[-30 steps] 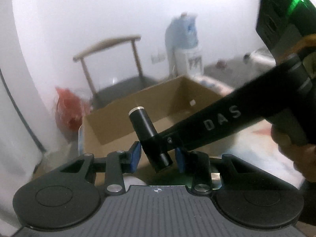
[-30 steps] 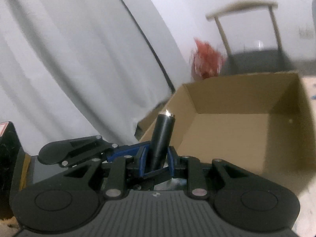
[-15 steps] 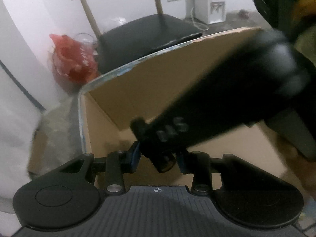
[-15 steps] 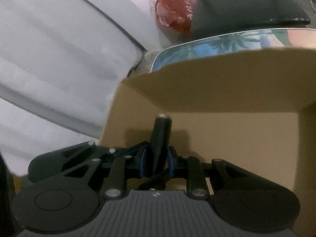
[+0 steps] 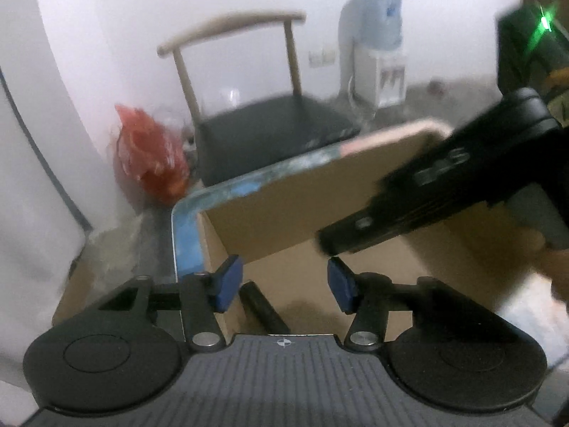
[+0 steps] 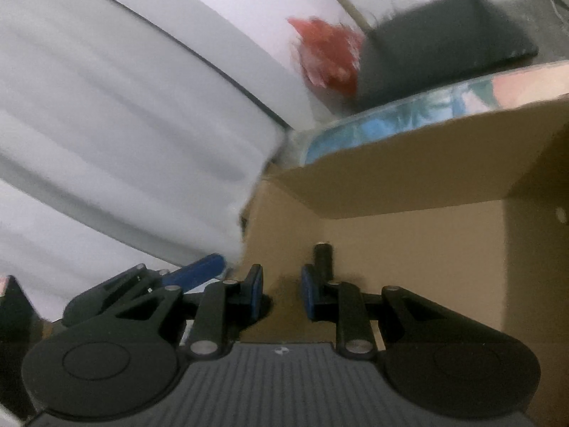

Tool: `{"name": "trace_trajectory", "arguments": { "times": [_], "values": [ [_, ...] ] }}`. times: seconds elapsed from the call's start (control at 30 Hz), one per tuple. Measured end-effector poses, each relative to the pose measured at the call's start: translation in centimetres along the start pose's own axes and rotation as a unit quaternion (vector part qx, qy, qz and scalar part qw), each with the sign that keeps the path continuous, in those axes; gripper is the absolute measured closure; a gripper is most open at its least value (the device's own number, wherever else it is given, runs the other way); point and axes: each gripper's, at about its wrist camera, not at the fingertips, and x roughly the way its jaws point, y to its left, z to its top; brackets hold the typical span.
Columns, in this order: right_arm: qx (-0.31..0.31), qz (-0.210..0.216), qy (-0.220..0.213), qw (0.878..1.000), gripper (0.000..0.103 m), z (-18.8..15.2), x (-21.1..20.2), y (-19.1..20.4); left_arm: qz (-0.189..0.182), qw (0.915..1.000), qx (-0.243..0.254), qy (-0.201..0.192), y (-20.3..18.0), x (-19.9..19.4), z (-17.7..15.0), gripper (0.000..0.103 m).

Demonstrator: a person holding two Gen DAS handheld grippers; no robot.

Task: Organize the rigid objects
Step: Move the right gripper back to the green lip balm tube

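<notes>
A black cylinder (image 5: 263, 307) lies on the floor of the open cardboard box (image 5: 313, 210), just below my left gripper (image 5: 284, 281), which is open and empty over the box. In the right wrist view the cylinder (image 6: 323, 259) lies in the box (image 6: 426, 227) just beyond my right gripper (image 6: 281, 290), which is open and empty. The right gripper's black body (image 5: 444, 188) crosses the left wrist view at the right. The left gripper's blue-padded finger (image 6: 192, 272) shows at the left of the right wrist view.
A wooden chair with a black seat (image 5: 270, 131) stands behind the box. A red bag (image 5: 149, 156) sits on the floor beside it. A water dispenser (image 5: 377, 57) stands by the wall. A white curtain (image 6: 124, 124) hangs at the left.
Both grippers were shut on the black cylinder and lowered it into the box. Now both have opened, and the cylinder lies on the box floor.
</notes>
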Motion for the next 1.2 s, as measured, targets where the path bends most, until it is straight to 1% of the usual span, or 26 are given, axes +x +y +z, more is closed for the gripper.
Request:
{"name": "trace_trajectory", "arguments": {
  "times": [0.07, 0.13, 0.23, 0.27, 0.33, 0.4, 0.47, 0.53, 0.63, 0.73, 0.77, 0.87, 0.9, 0.93, 1.0, 1.1, 1.17, 1.2],
  "values": [
    [-0.009, 0.027, -0.019, 0.999, 0.078, -2.0, -3.6, 0.3, -0.007, 0.9996, -0.004, -0.026, -0.7, -3.2, -0.9, 0.046],
    [-0.028, 0.047, -0.042, 0.998, 0.078, -4.5, -7.2, 0.8, -0.036, 0.9983, -0.02, -0.041, -1.2, -5.6, -2.2, 0.044],
    [-0.062, 0.054, -0.071, 0.994, 0.078, -8.5, -11.6, 1.1, -0.075, 0.9953, -0.036, -0.051, -2.9, -7.7, -4.5, 0.044],
    [-0.069, 0.054, -0.077, 0.993, 0.078, -9.8, -12.6, 1.0, -0.084, 0.9944, -0.037, -0.053, -3.4, -7.7, -5.2, 0.044],
    [-0.082, 0.045, -0.089, 0.992, 0.078, -12.3, -14.4, 0.6, -0.11, 0.9916, -0.043, -0.052, -4.7, -7.7, -6.9, 0.044],
    [-0.093, 0.02, -0.096, 0.991, 0.078, -14.9, -15.2, -0.2, -0.141, 0.9877, -0.05, -0.044, -6.2, -6.9, -8.8, 0.044],
    [-0.091, -0.01, -0.083, 0.992, 0.078, -16.8, -14.3, -1.6, -0.166, 0.9842, -0.054, -0.03, -7.4, -5.1, -10.1, 0.044],
    [-0.085, -0.033, -0.063, 0.994, 0.078, -18.3, -12.9, -3.3, -0.176, 0.9825, -0.061, -0.001, -9.2, -3.3, -11.4, 0.044],
    [-0.085, -0.056, -0.033, 0.994, 0.078, -19.1, -10.5, -5.3, -0.177, 0.9815, -0.065, 0.031, -11.0, -0.4, -12.3, 0.044],
    [-0.106, -0.081, -0.02, 0.991, 0.078, -19.4, -8.5, -6.0, -0.164, 0.984, -0.056, 0.042, -12.7, 1.2, -13.0, 0.045],
    [-0.111, -0.084, -0.016, 0.99, 0.078, -19.9, -8.5, -6.0, -0.158, 0.9848, -0.054, 0.046, -13.2, 1.7, -13.1, 0.046],
    [-0.115, -0.08, 0.001, 0.99, 0.077, -19.9, -7.3, -6.5, -0.14, 0.9881, -0.044, 0.046, -15.0, 2.2, -13.9, 0.049],
    [-0.119, -0.081, 0.004, 0.99, 0.077, -20.2, -7.4, -6.4, -0.135, 0.9891, -0.037, 0.045, -15.4, 2.4, -14.0, 0.051],
    [-0.127, -0.085, 0.007, 0.988, 0.077, -20.2, -7.1, -6.3, -0.133, 0.9895, -0.032, 0.045, -15.9, 2.0, -14.3, 0.051],
    [-0.14, -0.091, 0.011, 0.986, 0.078, -20.0, -6.2, -6.4, -0.128, 0.9904, -0.024, 0.047, -16.4, 2.4, -14.3, 0.051],
    [-0.155, -0.101, 0.023, 0.983, 0.077, -20.0, -5.4, -6.4, -0.113, 0.992, -0.022, 0.052, -16.4, 2.8, -14.3, 0.055],
    [-0.162, -0.108, 0.033, 0.98, 0.079, -20.2, -5.0, -6.6, -0.111, 0.9919, -0.023, 0.058, -16.3, 3.3, -14.6, 0.056],
    [-0.168, -0.108, 0.033, 0.979, 0.079, -20.3, -4.7, -6.5, -0.11, 0.9922, -0.022, 0.055, -16.3, 3.3, -14.7, 0.057]
  ]
}}
